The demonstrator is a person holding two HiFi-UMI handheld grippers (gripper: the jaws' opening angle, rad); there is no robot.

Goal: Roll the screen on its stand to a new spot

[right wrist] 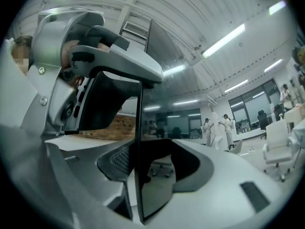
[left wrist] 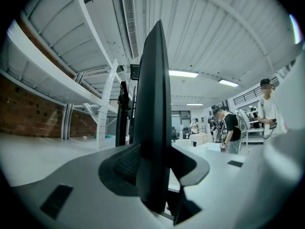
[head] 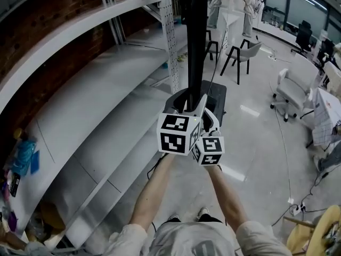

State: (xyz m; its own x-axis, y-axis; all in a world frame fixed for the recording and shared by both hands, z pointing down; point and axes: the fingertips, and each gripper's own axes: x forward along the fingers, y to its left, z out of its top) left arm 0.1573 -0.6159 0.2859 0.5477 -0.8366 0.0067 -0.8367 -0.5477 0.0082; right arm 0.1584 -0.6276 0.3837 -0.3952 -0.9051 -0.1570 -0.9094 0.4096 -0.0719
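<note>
Head view: screen [head: 197, 41] edge-on ahead; left claw [left wrist: 159, 168] pinching its edge, right claw [right wrist: 157, 165] seemingly spread around same edge.

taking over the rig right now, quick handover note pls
Left gripper: shut on the screen, on its edge.
Right gripper: lower on the same edge, jaws open around it, not pressing.
Screen: upright on its stand base, beside the white shelving.
Done: left grip set.
Left: close the right gripper, then roll the stand across the floor to the new spot.
</note>
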